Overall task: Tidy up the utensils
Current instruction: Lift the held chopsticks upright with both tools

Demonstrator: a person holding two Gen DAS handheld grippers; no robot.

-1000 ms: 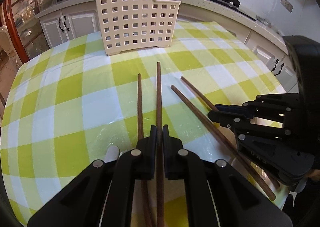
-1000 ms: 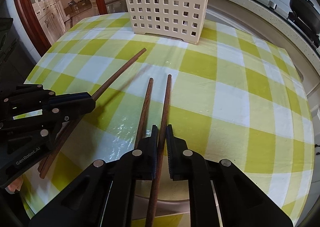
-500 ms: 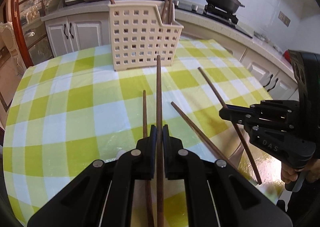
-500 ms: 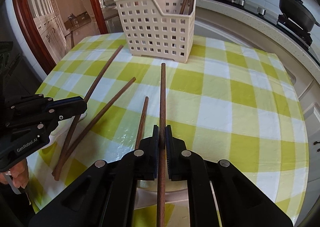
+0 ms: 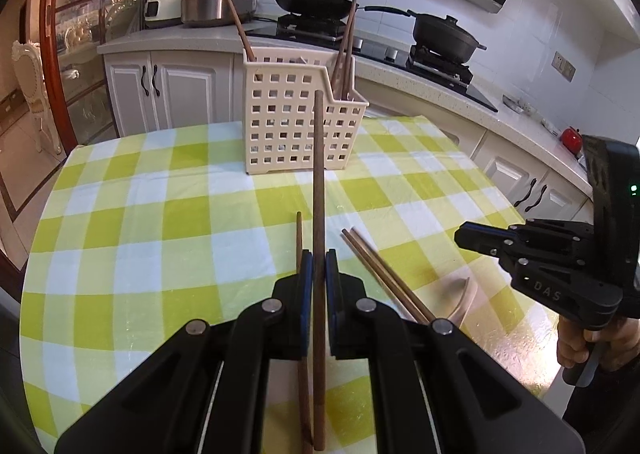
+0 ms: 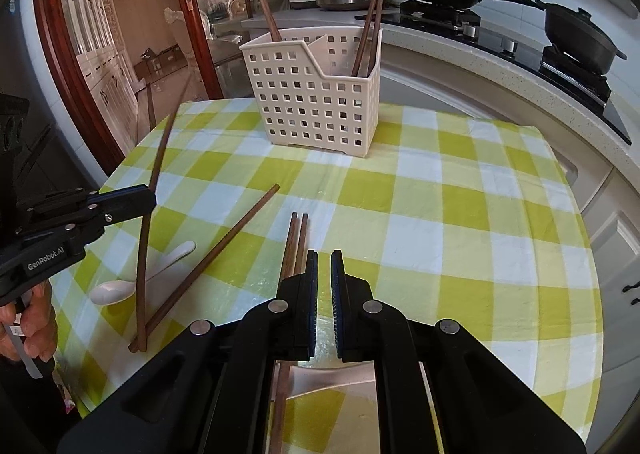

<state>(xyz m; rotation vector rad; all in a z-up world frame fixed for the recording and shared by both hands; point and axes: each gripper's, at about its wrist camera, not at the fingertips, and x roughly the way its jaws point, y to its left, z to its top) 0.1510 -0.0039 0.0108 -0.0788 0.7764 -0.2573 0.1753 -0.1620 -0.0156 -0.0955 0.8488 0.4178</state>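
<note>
Glossy checked tablecloth point(image 6: 460, 214); dark wooden chopsticks point(image 5: 319, 190); perforated cream plastic basket point(image 5: 288, 122)

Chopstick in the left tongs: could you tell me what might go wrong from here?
The chopstick, pinched only by the left tongs, could pivot or slip. Its far end may hit the basket wall. The right tongs are shut on nothing; two chopsticks lie beside them, possibly missed.

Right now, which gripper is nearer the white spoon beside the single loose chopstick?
Left. The left gripper, clamping a chopstick, hovers close over the white spoon; the right gripper sits off to its right, beyond the loose chopstick.
</note>
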